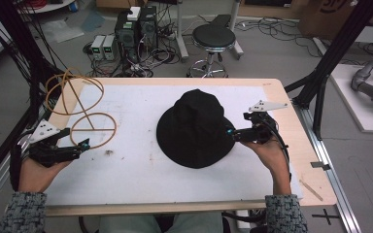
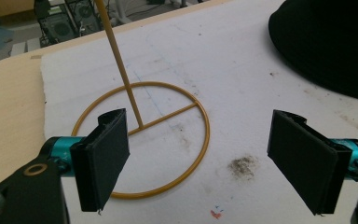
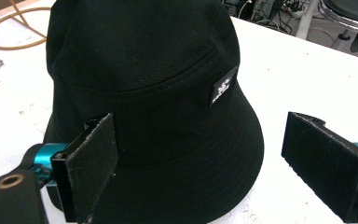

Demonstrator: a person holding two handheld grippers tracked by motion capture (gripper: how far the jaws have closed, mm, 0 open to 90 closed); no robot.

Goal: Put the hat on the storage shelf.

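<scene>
Black bucket hat (image 1: 195,127) sits mid-table, crown up. Likely soft, light, floppy; brim edge looks best to pinch. Right gripper (image 1: 234,134) spread at brim; left gripper (image 1: 81,144) spread beside wire stand (image 1: 80,104).

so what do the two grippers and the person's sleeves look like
Both are black handheld tools. The left gripper and right gripper each carry a grey three-cornered plate on top, teal collars behind flat black padded jaws, and a brass-ringed hole in the body. A black cable trails from the right one. Sleeves are speckled grey knit.
</scene>
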